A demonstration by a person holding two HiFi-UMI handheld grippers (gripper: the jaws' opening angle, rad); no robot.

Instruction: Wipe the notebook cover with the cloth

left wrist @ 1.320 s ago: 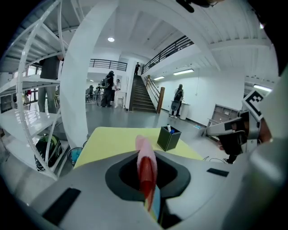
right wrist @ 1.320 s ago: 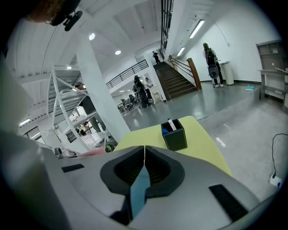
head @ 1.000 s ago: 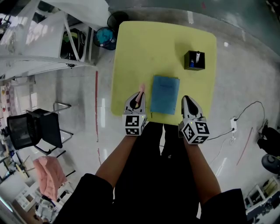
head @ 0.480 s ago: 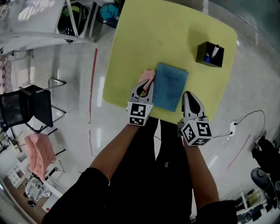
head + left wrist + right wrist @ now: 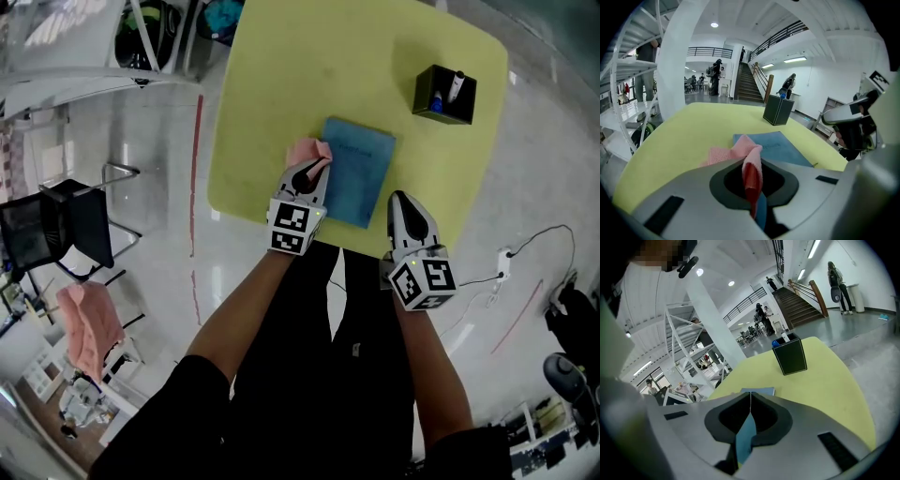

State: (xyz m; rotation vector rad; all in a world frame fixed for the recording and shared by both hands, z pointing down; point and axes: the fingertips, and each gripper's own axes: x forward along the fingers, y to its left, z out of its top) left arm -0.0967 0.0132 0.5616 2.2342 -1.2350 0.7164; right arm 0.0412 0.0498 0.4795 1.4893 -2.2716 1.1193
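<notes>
A blue notebook (image 5: 361, 178) lies flat near the front edge of the yellow table (image 5: 281, 75). My left gripper (image 5: 312, 172) is shut on a pink cloth (image 5: 307, 152), which rests at the notebook's left edge near its far corner. In the left gripper view the cloth (image 5: 736, 152) bunches out past the left gripper (image 5: 751, 161), with the notebook (image 5: 785, 145) just beyond. My right gripper (image 5: 399, 200) hovers by the notebook's near right side, jaws together with nothing held. The right gripper view has the right gripper (image 5: 750, 397) pointing past the notebook's edge (image 5: 759, 391).
A black pen holder (image 5: 444, 96) with pens stands at the table's far right, also in the left gripper view (image 5: 778, 110) and right gripper view (image 5: 790, 355). A black chair (image 5: 56, 230) and white racks stand left of the table. A cable lies on the floor at right.
My left gripper has carried the pink cloth forward along the notebook's left side to its far corner. The right gripper has stayed by the notebook's right side.
</notes>
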